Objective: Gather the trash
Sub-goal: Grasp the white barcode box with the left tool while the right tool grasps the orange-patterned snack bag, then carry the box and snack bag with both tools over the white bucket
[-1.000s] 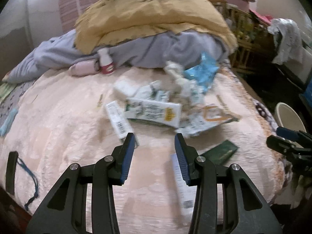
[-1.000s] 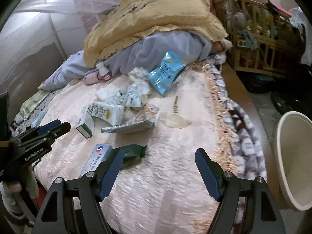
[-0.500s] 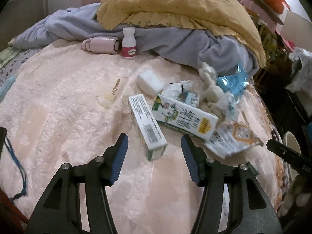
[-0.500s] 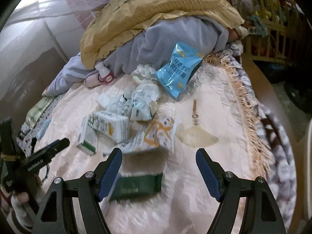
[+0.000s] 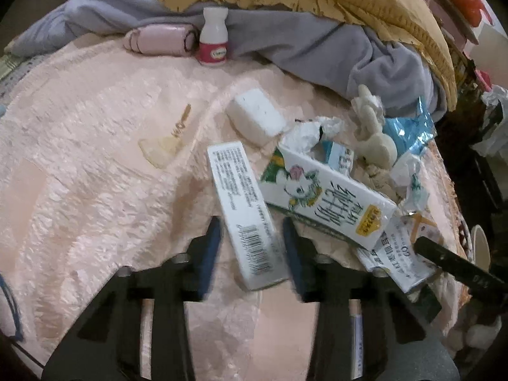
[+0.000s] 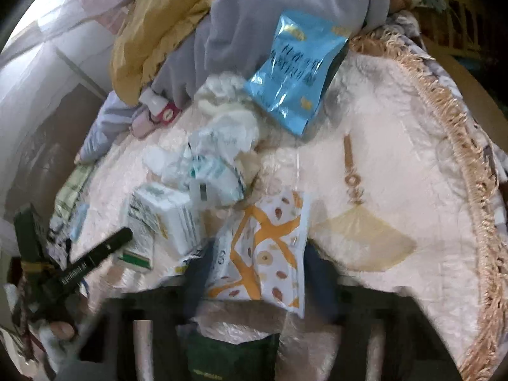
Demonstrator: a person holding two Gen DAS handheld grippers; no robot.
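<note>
Moved: both your grippers have come in low over the litter since a second ago; the trash pile that lay in mid-frame now fills both views.
Left gripper: your left gripper [image 5: 249, 247] has just been closing, and its blue pads [image 5: 212, 247] now flank the near end of the long white box [image 5: 244, 219]. You cannot tell whether the pads press on it yet; the fingers are blurred.
Long white box: it lies flat at lower centre of the left view, barcode end toward you, slanting up and left, with small print on its top face.
Milk carton: the milk carton [image 5: 330, 203] lies just right of the box, white with a cartoon cow, black characters and a yellow badge.
Right gripper: your right gripper [image 6: 257, 273] has just been closing too, its jaws narrowed around the near edge of the snack wrapper [image 6: 270, 247]. Blur hides whether the pads touch it.
Snack wrapper: it lies flat at lower centre of the right view, white with orange stripes and printed nuts.
Other trash: a blue foil bag [image 6: 295, 70] sits at upper centre of the right view, crumpled tissue [image 6: 225, 108] to its lower left, a dark green packet [image 6: 231, 355] at the bottom edge.
Surface: all of it rests on the pink bedspread [image 5: 89, 165].
</note>
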